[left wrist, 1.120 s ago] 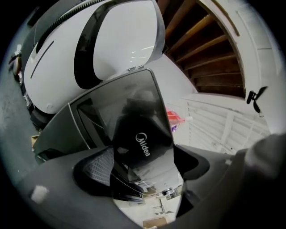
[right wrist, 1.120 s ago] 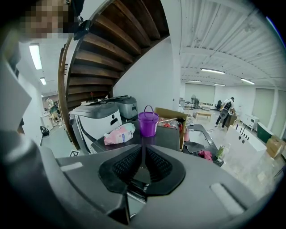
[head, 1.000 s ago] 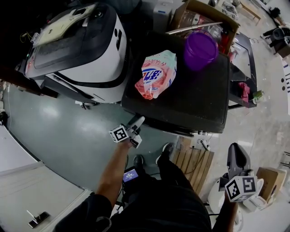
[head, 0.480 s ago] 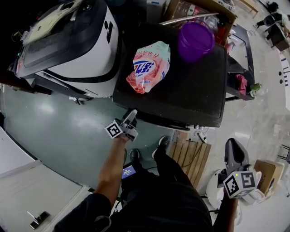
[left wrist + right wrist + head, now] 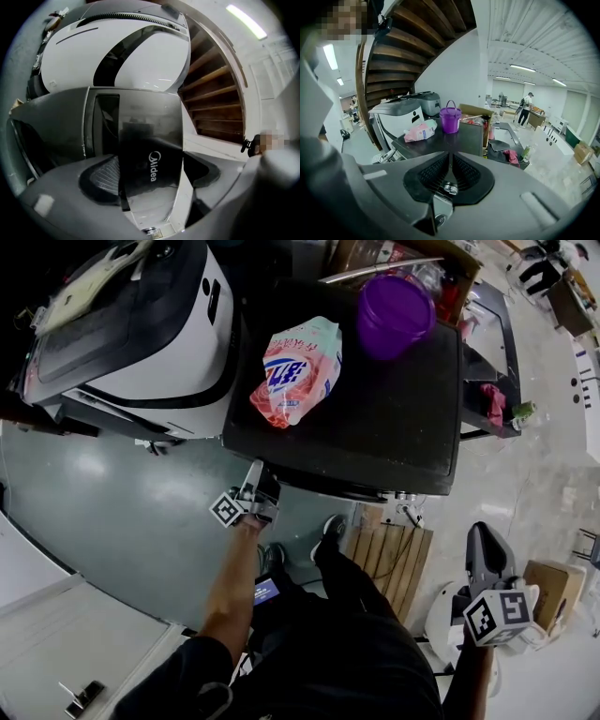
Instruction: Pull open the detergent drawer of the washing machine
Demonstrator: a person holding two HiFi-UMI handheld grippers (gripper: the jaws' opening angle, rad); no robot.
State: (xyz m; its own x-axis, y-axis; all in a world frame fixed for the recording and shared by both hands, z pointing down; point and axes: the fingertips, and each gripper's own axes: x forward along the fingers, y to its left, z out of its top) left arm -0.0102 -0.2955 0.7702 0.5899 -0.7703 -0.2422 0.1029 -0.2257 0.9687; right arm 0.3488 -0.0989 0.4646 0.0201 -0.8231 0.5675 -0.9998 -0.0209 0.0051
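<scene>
The drawer [image 5: 146, 140] — a dark glossy front at the near left corner of the washer [image 5: 394, 427] — is clamped between the jaws of the left gripper [image 5: 152, 174], which are kept apart by its width. The right gripper [image 5: 450, 161] is held well apart from the washer — jaws pressed together, with nothing between them.

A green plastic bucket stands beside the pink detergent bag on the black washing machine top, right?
Not green: the head view shows a purple plastic bucket standing beside the pink detergent bag on the black washing machine top.
</scene>
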